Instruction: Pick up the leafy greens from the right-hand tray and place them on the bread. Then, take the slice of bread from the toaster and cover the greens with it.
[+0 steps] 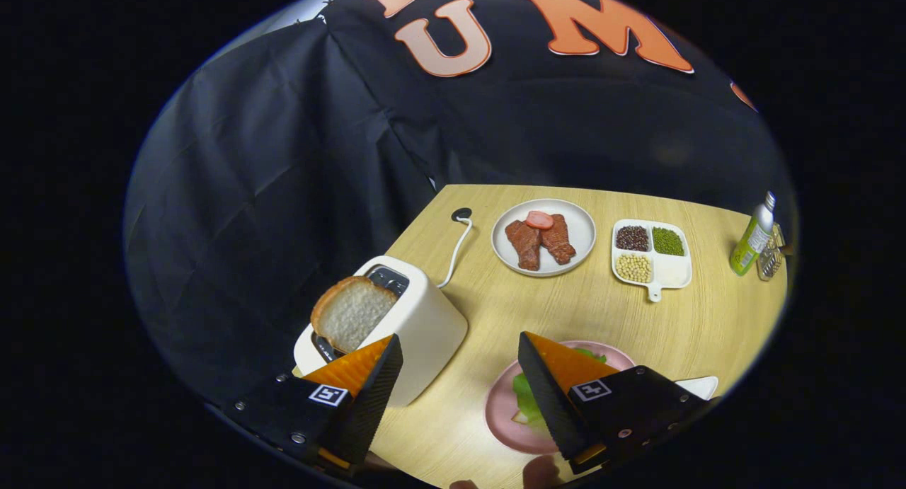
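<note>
Hand-held gripper (460, 361) spread wide, holding nothing, above the surface (495, 312). Leafy greens (527, 400) already on the pink plate (504, 412) behind the right finger; bread beneath mostly hidden. Slice of bread (352, 312) upright in the toaster (417, 326), just ahead of the left finger. Risks: crushing the slice, tipping the toaster, or dropping the slice askew.

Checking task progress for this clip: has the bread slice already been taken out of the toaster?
No, the bread slice stands in the slot of the toaster, and the gripper has its jaws open with nothing between them.
</note>
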Demonstrator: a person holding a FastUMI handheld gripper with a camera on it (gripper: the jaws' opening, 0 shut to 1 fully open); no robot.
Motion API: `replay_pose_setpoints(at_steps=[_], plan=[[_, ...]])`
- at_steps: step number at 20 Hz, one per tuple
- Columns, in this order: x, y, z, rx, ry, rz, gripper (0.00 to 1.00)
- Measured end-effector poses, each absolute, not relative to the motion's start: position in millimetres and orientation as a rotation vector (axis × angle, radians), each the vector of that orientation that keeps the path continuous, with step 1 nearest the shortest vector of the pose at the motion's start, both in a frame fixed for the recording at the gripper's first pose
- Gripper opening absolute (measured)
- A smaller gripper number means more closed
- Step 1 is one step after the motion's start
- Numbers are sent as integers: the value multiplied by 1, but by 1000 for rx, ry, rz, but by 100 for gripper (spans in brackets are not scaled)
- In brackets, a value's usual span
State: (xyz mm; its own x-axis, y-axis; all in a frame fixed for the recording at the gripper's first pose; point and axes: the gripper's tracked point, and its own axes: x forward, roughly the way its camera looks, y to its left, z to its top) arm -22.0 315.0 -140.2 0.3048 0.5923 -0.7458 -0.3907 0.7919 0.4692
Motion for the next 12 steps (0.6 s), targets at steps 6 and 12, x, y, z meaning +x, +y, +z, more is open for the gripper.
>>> replay_pose_setpoints(at_steps=[6, 12], plan=[[-23, 368, -108, 186, 1066, 741, 99], [-31, 419, -101, 162, 1107, 812, 99]])
